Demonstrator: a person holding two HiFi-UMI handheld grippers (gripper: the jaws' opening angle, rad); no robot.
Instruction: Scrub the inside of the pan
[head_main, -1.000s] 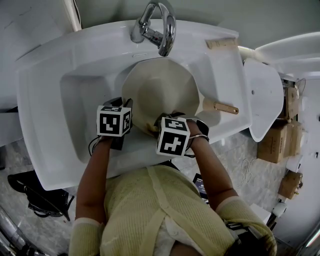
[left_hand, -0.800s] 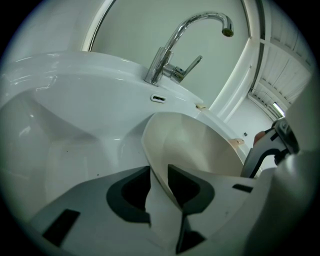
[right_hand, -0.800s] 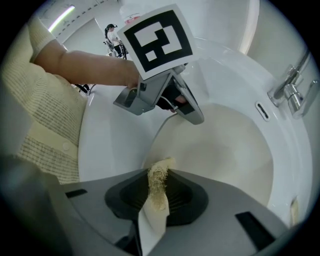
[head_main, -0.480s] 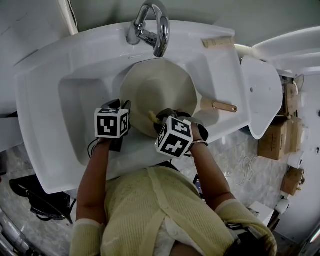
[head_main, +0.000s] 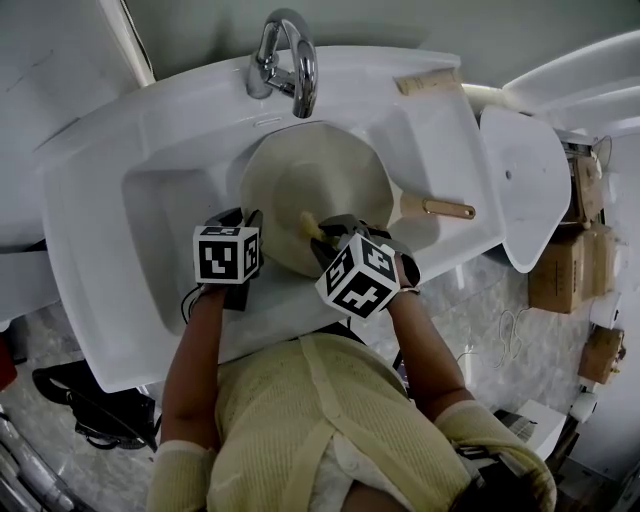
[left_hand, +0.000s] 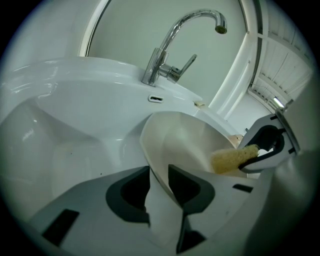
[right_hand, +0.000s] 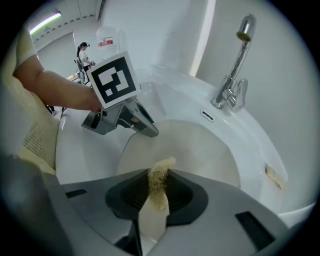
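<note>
Cream pan (head_main: 320, 185), rim pinched at eight o'clock by the left gripper's (left_hand: 159, 176) just-widening jaws; right gripper (right_hand: 157, 182) clamps scrubber (left_hand: 227, 161) at six.

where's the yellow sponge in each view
Head view: the sponge is at centre, on the pan's near side.
Left gripper view: right of centre.
Right gripper view: bottom centre.
Shared landmark: the tap.
</note>
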